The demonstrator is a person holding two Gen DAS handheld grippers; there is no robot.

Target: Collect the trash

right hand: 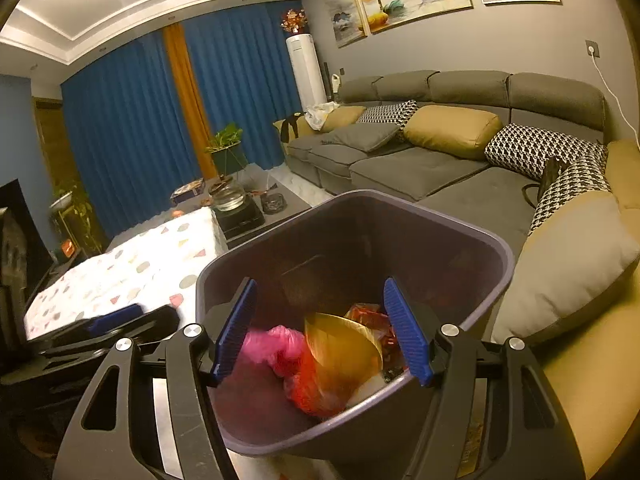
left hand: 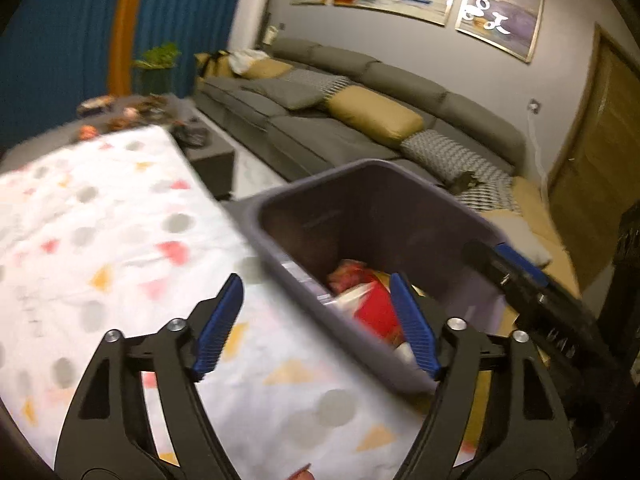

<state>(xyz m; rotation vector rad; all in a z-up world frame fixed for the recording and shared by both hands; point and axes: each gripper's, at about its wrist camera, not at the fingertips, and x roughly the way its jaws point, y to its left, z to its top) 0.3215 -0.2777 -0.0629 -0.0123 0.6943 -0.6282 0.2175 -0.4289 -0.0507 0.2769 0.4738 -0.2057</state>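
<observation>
Trash [right hand: 320,360] lay heaped at the bottom of a dark purple-grey waste bin [right hand: 460,232], which stood just beside the desk [left hand: 100,220], between the desk and a grey sectional sofa [right hand: 420,168]. In the bin were a crumpled pink plastic bag [right hand: 276,344], a red wrapper [left hand: 374,308], and a yellowish rounded piece [right hand: 340,344] that was blurred.

The left tongs [left hand: 316,324] hovered over the near edge of the bin, partly above the desk's white cloth printed with grey dots and coloured triangles. They stood spread wide with nothing between them. The right tongs [right hand: 322,330] pointed down into the mouth of the bin, also spread apart and pinching nothing.

The step in hand looked like a drop into the bin, with both tongs empty above it. No further trash could be seen on the nearer, cloth-covered part of the desk. At the far end of the desk, beyond the bin, sat a glass teapot [right hand: 229,196] and small blurred items, so the next move probably called for searching there for any remaining litter.
</observation>
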